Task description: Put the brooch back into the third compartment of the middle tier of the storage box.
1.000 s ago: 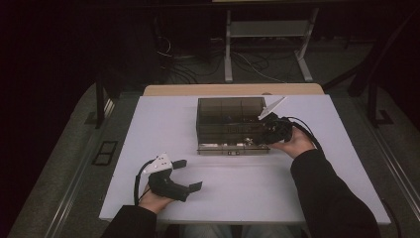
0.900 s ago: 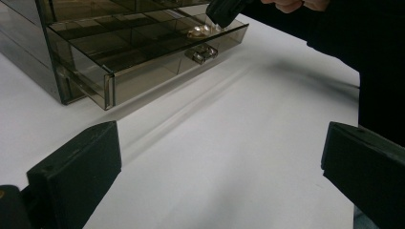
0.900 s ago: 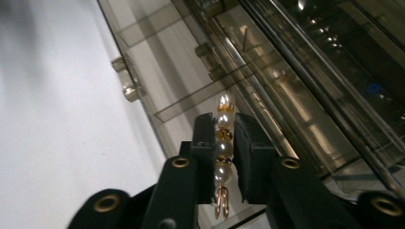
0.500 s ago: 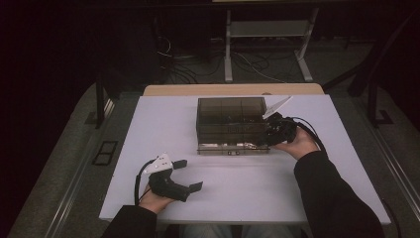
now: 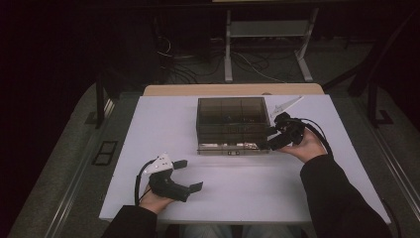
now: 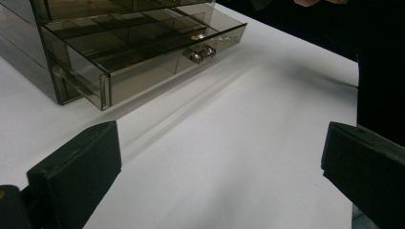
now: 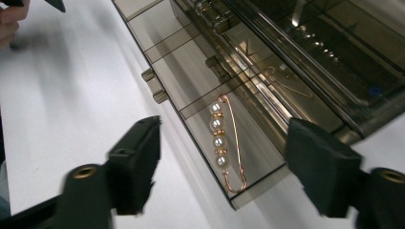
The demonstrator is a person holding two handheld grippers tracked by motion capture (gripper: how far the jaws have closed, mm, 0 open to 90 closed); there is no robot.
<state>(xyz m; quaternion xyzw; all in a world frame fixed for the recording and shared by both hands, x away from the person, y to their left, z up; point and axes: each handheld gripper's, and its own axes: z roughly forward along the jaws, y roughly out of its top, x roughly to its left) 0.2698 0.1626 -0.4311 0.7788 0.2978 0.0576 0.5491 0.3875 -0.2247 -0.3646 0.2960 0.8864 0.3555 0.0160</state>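
— While the person is leaning in, what is the right gripper doing at that smoked-brown clear plastic drawer box?

— It is hovering at the box's four o'clock corner with its jaws spread wide and nothing between them. In the right gripper view the bottom pulled-out drawer is sitting open beneath it, and a gold safety-pin brooch strung with four white pearls is lying in the end compartment, nearest the jaws. I'd guess the jaws are lining up over it, to pick it out.

— And the left gripper?

— It is resting low on the white table, at about seven o'clock from the box and well apart from it. Its jaws are gaping too, holding nothing. It is pointing toward the drawer's metal knob, probably just keeping clear while the other hand is working.

— Is the drawer out far enough?

— Seems so; the pin is lying fully exposed, diagonal in its compartment.
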